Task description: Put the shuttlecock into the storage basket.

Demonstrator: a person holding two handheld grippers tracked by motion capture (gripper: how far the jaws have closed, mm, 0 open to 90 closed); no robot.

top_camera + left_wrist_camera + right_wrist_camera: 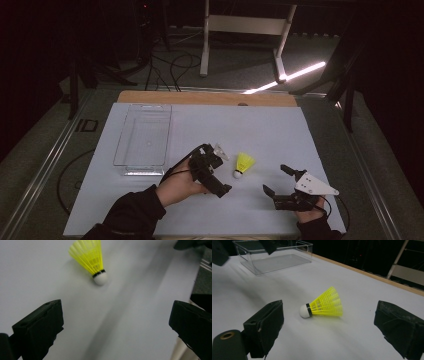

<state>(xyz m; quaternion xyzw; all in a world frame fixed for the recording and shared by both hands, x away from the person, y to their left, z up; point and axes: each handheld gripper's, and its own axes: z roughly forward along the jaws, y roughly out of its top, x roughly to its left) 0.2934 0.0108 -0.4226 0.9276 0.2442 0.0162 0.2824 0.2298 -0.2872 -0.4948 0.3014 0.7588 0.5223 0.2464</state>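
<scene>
While the yellow shuttlecock (244, 164) lies on its side on the white counter (270, 130), both tongs flank it. Left tongs (215, 172) and right tongs (276, 179) gape wide, holding nothing.

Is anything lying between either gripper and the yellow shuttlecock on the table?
Nothing visible does. The shuttlecock lies on its side on bare white table, between the left gripper and the right gripper; both stand open and apart from it. The clear bin sits off to the side.
</scene>
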